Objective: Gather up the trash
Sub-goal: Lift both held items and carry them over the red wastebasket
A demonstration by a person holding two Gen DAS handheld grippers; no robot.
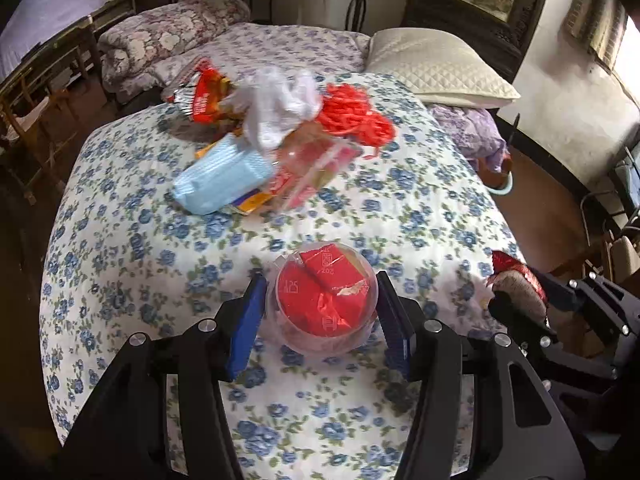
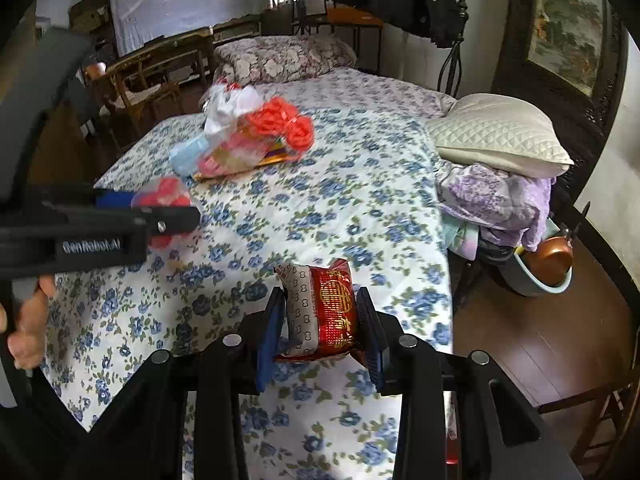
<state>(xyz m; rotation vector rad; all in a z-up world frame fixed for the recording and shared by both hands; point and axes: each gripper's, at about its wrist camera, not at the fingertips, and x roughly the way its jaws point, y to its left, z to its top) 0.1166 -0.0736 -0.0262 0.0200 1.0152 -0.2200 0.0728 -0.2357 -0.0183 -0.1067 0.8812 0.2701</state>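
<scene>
2 grippers work over a bed covered by a blue-flowered sheet (image 1: pixel 132 240), and each has a piece of trash between its blue pads. The left gripper (image 1: pixel 322 308) is closed part way on a clear plastic cup (image 1: pixel 326 300), its pads pressing the cup's 2 sides; red wrappers fill the cup, which sits near the foot of the sheet as seen from the left wrist. From the right wrist view that same cup shows at the far left, half hidden behind the left gripper's black frame, and a hand (image 2: pixel 24 320) grips the handle below it. The right gripper (image 2: pixel 320 316) is clamped on a red and gold snack packet (image 2: pixel 326 312), with a grey patterned wrapper face on its left side; the jaws stand narrow and the packet bulges between them, above the sheet near the bed's right edge. In the left wrist view this packet appears at the right margin, well apart from the cup. Farther up the bed lies a trash heap (image 1: pixel 276 136): a pale blue pack, a white crumpled bag, orange netting, a red snack bag and clear plastic, all touching or overlapping. A cream quilted pillow (image 2: pixel 500 136) rests on purple bedding at the bed's right side.
</scene>
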